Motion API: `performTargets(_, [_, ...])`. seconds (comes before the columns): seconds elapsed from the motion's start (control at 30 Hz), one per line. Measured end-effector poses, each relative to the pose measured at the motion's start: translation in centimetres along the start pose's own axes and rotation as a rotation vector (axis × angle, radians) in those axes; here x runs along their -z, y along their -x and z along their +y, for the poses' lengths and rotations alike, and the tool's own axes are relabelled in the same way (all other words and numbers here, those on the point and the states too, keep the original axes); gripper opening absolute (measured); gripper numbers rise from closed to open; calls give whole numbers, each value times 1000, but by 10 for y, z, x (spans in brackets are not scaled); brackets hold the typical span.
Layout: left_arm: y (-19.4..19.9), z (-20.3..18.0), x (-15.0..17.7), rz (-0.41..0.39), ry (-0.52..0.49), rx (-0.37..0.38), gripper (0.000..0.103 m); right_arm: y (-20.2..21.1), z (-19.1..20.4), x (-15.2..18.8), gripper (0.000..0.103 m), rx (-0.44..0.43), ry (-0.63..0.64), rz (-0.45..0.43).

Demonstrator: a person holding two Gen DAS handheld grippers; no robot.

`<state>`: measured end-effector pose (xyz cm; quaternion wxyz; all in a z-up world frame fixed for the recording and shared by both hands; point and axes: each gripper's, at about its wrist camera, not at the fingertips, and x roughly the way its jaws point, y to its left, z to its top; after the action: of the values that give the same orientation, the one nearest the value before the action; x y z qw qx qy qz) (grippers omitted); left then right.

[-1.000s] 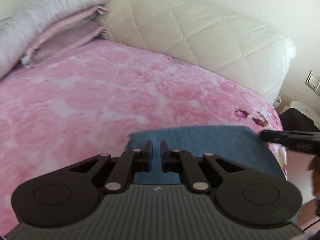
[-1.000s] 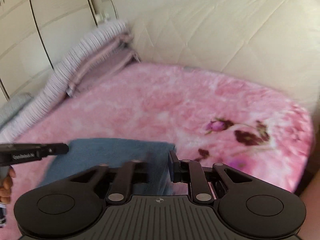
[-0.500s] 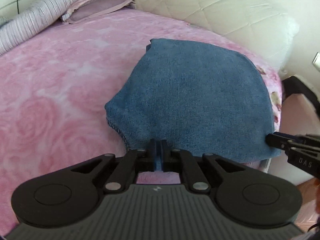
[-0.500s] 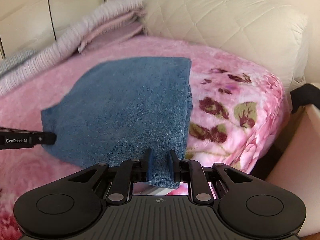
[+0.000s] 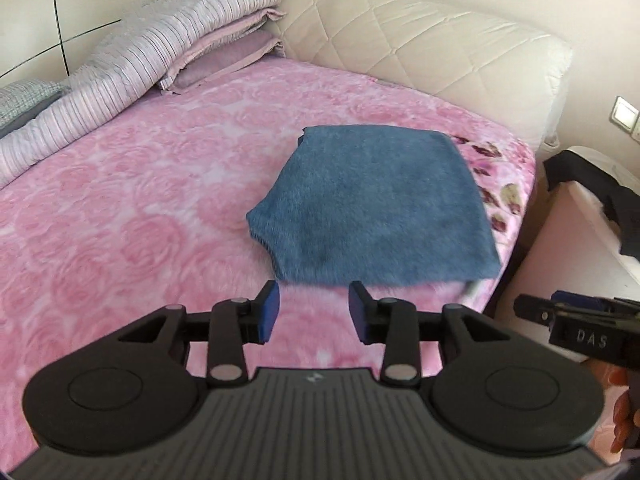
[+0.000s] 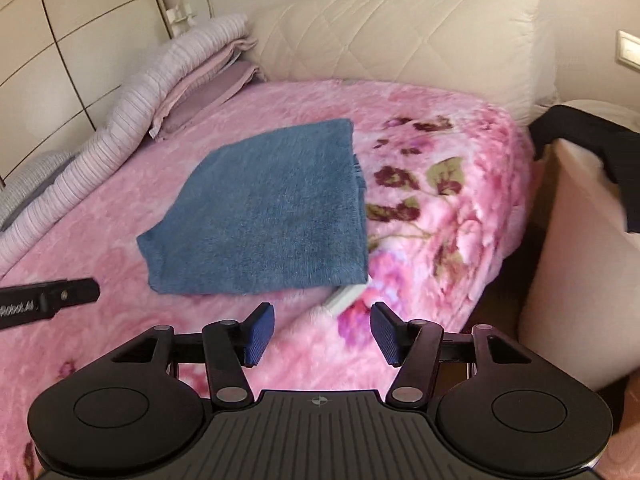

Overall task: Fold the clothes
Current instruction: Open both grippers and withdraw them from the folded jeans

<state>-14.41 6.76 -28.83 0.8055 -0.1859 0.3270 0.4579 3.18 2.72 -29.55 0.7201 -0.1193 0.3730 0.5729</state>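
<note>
Risk now: the folded blue fleece garment (image 5: 376,208) lies near the pink floral bed's (image 5: 120,208) edge (possibly overhanging); left gripper (image 5: 314,312) and right gripper (image 6: 322,334), jaws opening and empty, could snag it.

The left black two-finger tool (image 5: 313,308) is pointed forward and downward, with its blue-padded fingers (image 5: 269,312) set apart; the jaws are opening, and nothing is held between them. The right black two-finger tool (image 6: 322,328) is angled downward in the same manner, its ribbed blue pads (image 6: 260,333) spread somewhat wider; its jaws are likewise opening, and nothing is gripped. The two tools are held side by side at a similar tilt, each tool's black fingertip being seen at the edge of the other's view. A few fingers of the person's right hand (image 5: 622,420) are seen wrapped beneath the right tool's handle.
</note>
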Motion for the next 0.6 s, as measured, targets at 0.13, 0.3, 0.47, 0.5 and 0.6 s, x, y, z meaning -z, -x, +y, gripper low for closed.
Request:
performTargets(0.13, [29, -4, 14, -20, -13, -11, 38, 28, 4, 10, 57, 16, 17, -11])
performTargets(0.3, [62, -9, 29, -47, -21, -16, 39, 58, 7, 23, 58, 15, 22, -32])
performTargets(0.47, [90, -15, 42, -82, -26, -11, 40, 84, 14, 33, 58, 22, 46, -54])
performTargets(0.5, [95, -16, 44, -90, -27, -8, 41, 90, 17, 34, 59, 24, 53, -61])
performTargets(0.6, [108, -18, 49, -107, -25, -4, 41, 103, 23, 35, 59, 24, 74, -83])
